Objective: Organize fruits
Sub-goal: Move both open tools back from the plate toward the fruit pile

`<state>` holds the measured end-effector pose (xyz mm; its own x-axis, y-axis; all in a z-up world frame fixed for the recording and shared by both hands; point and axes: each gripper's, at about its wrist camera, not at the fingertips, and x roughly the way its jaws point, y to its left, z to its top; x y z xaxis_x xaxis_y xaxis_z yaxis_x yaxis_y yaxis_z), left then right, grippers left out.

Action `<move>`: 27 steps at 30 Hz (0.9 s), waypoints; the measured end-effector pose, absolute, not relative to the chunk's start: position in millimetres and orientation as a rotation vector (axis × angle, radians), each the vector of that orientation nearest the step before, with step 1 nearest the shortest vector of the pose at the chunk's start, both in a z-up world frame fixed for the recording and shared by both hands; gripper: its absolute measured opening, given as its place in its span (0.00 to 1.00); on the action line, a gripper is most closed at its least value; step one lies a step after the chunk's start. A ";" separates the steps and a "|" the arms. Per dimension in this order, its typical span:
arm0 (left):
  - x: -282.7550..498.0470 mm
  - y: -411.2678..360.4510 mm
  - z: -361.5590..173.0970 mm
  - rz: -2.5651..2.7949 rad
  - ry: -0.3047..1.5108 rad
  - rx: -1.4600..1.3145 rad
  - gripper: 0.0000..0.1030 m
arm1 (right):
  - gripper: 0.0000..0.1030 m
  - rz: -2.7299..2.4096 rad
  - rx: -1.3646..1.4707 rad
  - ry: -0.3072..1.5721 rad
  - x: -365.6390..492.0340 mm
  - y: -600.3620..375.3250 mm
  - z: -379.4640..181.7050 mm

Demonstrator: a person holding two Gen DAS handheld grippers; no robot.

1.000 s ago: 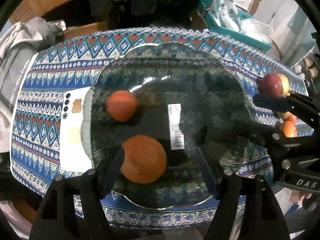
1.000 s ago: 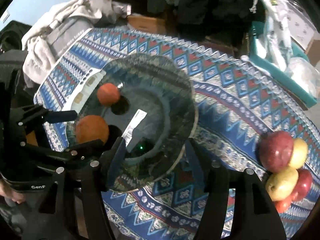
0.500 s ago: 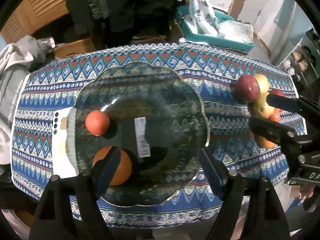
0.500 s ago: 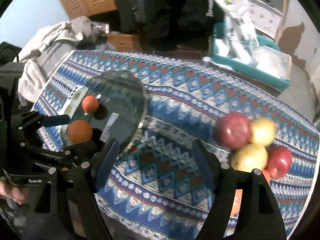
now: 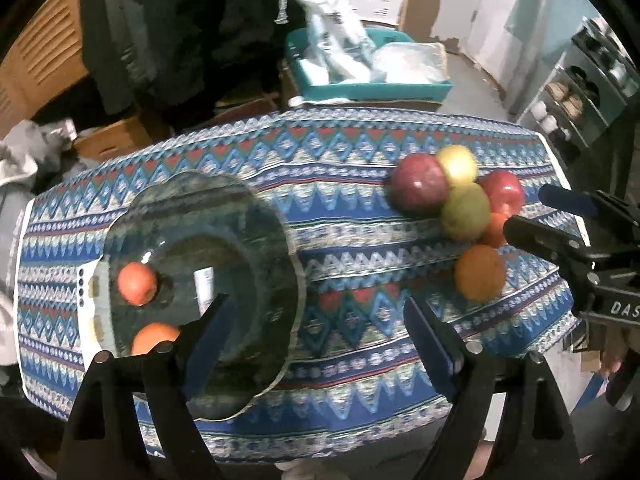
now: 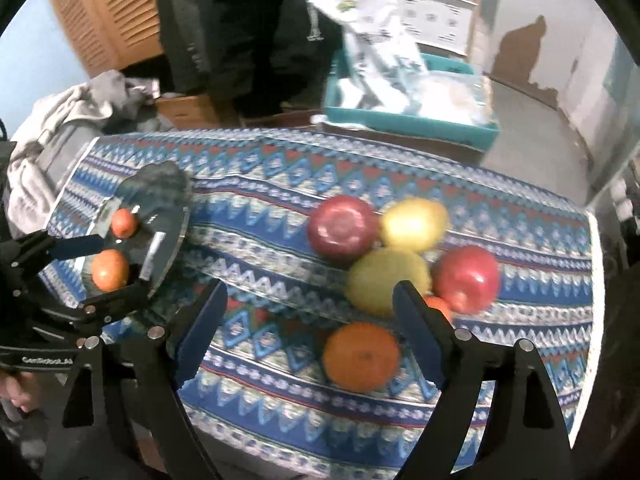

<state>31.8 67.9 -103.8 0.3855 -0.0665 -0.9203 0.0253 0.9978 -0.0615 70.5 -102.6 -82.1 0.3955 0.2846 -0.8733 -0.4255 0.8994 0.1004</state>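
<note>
A glass plate [image 5: 256, 240] lies on the left of the patterned tablecloth [image 5: 352, 280] and holds two orange fruits [image 5: 137, 283], [image 5: 154, 338]. It also shows in the right wrist view [image 6: 160, 192]. A fruit pile sits on the right: a dark red apple [image 6: 342, 225], a yellow apple [image 6: 414, 223], a green apple [image 6: 386, 280], a red apple [image 6: 468, 278] and an orange [image 6: 360, 356]. My left gripper [image 5: 316, 332] is open and empty between plate and pile. My right gripper [image 6: 310, 328] is open and empty, just before the orange.
A white phone [image 5: 90, 304] lies under the plate's left edge. A teal bin [image 5: 372, 76] with white bags stands behind the table. Grey clothes [image 6: 72, 120] lie at the far left. Shelves [image 5: 580, 92] stand at the right.
Both grippers have swung right, away from the plate and toward the fruit pile. The pile is now near the middle of the right wrist view. Both stay open and empty.
</note>
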 end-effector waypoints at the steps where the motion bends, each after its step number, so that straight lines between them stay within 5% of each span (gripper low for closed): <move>1: 33.1 61.0 -102.9 -0.068 1.170 -0.033 0.85 | 0.82 0.439 -0.147 1.071 70.5 -109.8 -81.3; 27: 61.7 -68.8 -136.3 -0.251 1.236 0.066 0.85 | 0.84 0.243 -0.062 1.130 70.4 -237.8 -116.3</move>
<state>61.7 -68.8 -136.3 0.3053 -0.1538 -0.9397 0.2254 0.9705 -0.0856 70.4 -237.8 -116.3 0.4029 0.1610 -0.9010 -0.2241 0.9718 0.0734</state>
